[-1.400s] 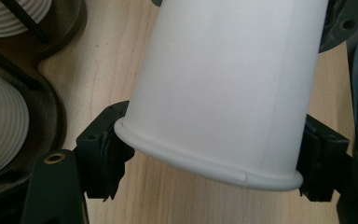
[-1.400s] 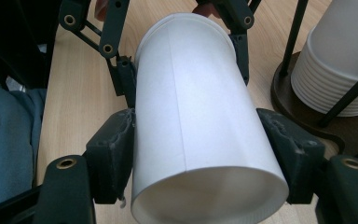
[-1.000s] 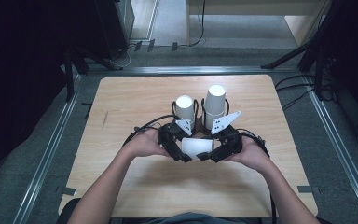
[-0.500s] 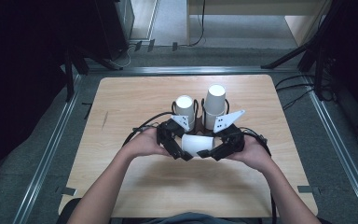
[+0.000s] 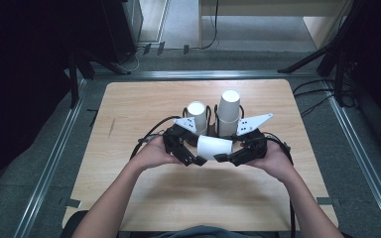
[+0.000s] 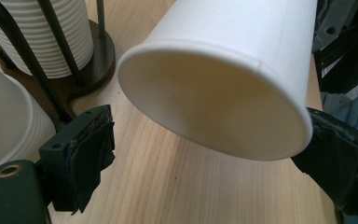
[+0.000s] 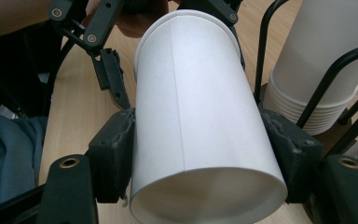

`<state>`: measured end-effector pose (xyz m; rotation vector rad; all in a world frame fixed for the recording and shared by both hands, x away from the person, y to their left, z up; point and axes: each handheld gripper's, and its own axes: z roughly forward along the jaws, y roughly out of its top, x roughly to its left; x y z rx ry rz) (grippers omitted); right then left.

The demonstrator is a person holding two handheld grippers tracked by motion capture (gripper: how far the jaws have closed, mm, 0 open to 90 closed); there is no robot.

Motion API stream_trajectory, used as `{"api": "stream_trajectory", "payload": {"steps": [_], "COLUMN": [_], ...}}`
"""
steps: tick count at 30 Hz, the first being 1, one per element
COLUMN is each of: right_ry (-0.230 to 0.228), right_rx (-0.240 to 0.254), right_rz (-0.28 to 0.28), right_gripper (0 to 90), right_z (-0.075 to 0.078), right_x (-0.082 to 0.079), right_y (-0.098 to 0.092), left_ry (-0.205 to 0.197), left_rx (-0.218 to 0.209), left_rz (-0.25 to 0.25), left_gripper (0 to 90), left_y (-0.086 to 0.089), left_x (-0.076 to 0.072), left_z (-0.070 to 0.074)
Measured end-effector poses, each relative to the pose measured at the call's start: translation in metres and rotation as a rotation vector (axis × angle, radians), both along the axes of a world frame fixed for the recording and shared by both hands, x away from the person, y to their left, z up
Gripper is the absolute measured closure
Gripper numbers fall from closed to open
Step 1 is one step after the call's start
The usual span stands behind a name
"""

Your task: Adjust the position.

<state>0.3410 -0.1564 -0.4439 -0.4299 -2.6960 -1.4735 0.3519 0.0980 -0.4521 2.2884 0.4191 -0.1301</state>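
A white paper cup (image 5: 214,147) lies on its side above the table, between both grippers. My right gripper (image 5: 226,155) is shut on the cup (image 7: 200,116), its pads pressing on both sides near the base. In the left gripper view, the cup's open mouth (image 6: 214,102) faces me. My left gripper (image 5: 190,156) is open around that rim: its left pad (image 6: 91,154) stands apart from the cup, and its right pad (image 6: 340,163) sits close under the rim.
Just behind the grippers, a black wire holder on a brown base (image 6: 91,70) carries two upside-down stacks of white cups (image 5: 197,115) (image 5: 228,111). The wooden table (image 5: 129,109) has metal rails along its edges, and cables lie on the floor to the right.
The cup and both grippers have shifted slightly away from the person and a little to the right. The right gripper's hold is unchanged.
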Motion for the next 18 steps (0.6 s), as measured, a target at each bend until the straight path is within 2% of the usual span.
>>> {"api": "stream_trajectory", "payload": {"steps": [4, 8, 11, 13, 18], "right_ry": [0.003, 0.011, 0.017, 0.018, 0.032], "right_rx": [0.036, 0.055, 0.058, 0.06, 0.071], "right_rz": [0.009, 0.02, 0.033, 0.042, 0.061], "right_gripper": [33.1, 33.1, 33.0, 33.0, 33.0], "right_z": [0.001, 0.002, 0.0021, 0.0014, 0.0007], "right_x": [-0.001, -0.0015, -0.0023, -0.0024, -0.0026], "right_y": [-0.0031, -0.0025, -0.0013, -0.0005, 0.0016], "left_ry": [0.016, 0.013, 0.021, 0.02, 0.047], "left_rx": [-0.037, -0.062, -0.09, -0.105, -0.131], "left_rz": [-0.002, -0.009, -0.019, -0.028, -0.031], "left_gripper": [8.6, 8.7, 9.5, 13.1, 13.6], "left_y": [0.0017, -0.0017, -0.0022, -0.0015, -0.0004], "left_x": [-0.0023, -0.0056, -0.0062, -0.0063, -0.0057], "left_z": [-0.0007, -0.0014, -0.0004, 0.0003, 0.0002]}}
